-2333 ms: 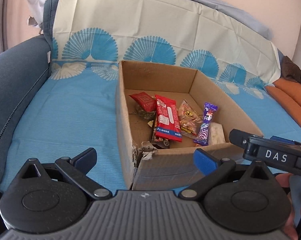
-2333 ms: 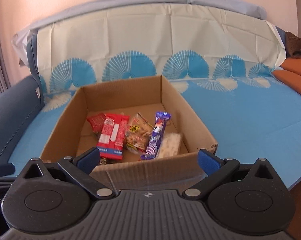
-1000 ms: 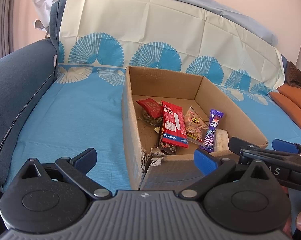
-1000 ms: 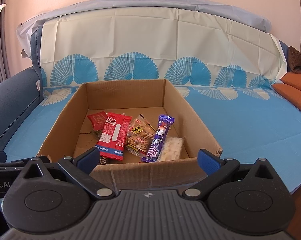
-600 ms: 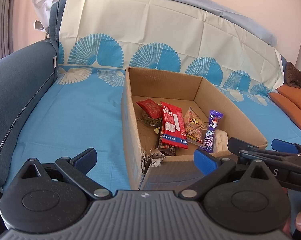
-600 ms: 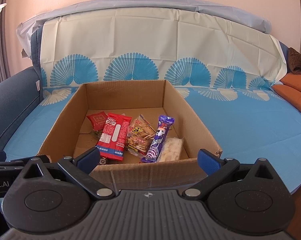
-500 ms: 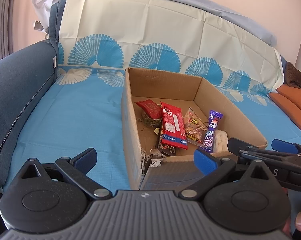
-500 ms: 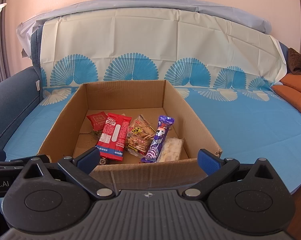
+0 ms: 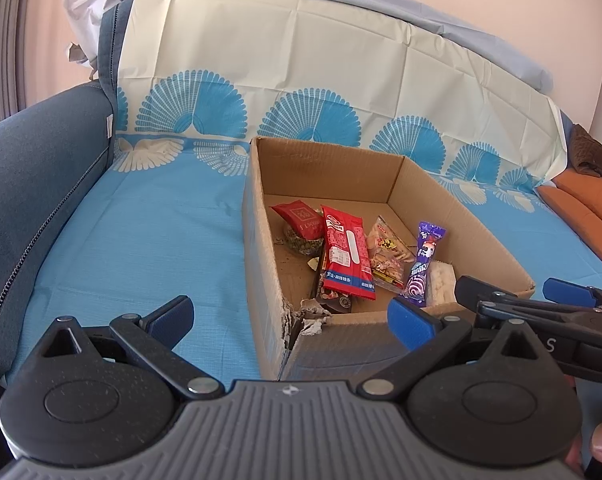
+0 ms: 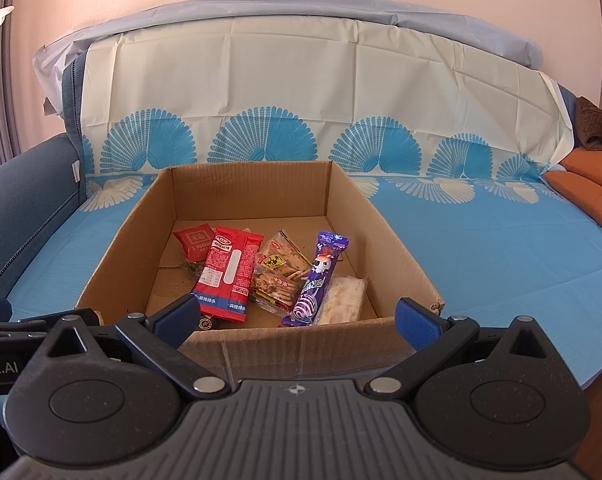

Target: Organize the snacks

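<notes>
Five packets lie side by side on the floor of the cardboard box point(image 10: 397, 256), in the middle of the right wrist view: a small red sachet point(image 10: 195, 242) at the upper left of the group, a long red packet point(image 10: 229, 270) overlapping it, a clear bag of biscuits point(image 10: 279, 272), a purple sweet wrapper point(image 10: 321, 276) and a pale wrapped bar point(image 10: 343, 300) nearest the box's right wall. I see no snacks on the blue sheet point(image 10: 501, 248) outside the box, so the gathering looks done or nearly so; what may be left is straightening the overlapped packets, and some crumbs and a dark scrap sit loose beneath them. The left gripper point(image 9: 291, 314) and the right gripper point(image 10: 297, 314) both hover at the bottom of their frames, just in front of the near wall, with fingers spread wide and nothing between them. The box's near left corner point(image 9: 301, 320) is torn and ragged in the left wrist view, a place that a finger could snag. The walls stand high around the packets, so any reach has to come from above; the back half of the box floor is bare and gives room to shift things. Outside, the sheet is open to the left and right of the box, bounded by the dark blue sofa arm point(image 9: 29, 184) at the left edge and orange cushions point(image 10: 589, 184) at the right.
</notes>
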`<state>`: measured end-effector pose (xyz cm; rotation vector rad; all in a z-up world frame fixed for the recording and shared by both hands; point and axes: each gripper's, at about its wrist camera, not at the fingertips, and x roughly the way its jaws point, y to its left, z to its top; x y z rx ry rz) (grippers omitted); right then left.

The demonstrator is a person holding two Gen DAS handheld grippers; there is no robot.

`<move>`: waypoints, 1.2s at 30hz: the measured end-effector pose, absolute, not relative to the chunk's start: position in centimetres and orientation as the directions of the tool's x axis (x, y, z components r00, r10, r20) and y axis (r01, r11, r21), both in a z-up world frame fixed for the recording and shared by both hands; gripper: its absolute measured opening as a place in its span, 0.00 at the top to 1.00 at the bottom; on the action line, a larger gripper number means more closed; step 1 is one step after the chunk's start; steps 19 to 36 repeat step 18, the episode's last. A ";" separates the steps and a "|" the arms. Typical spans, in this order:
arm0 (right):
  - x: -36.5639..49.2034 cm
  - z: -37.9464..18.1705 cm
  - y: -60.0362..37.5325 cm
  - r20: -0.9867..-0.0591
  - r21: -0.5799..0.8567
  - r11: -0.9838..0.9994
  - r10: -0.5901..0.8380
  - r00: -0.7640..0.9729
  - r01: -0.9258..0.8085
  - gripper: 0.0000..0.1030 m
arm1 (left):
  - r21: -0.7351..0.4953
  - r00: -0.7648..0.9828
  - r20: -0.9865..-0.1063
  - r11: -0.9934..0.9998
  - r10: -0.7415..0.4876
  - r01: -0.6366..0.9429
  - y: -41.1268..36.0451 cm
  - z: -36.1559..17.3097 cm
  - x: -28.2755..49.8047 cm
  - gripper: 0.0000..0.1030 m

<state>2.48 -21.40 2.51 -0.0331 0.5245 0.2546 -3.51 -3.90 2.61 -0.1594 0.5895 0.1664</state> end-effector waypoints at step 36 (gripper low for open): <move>2.6 2.6 -21.5 -0.497 0.039 0.967 0.238 0.834 -0.253 0.01 | -0.092 0.839 -0.533 0.979 0.107 -0.183 -3.9 3.2 -3.7 0.00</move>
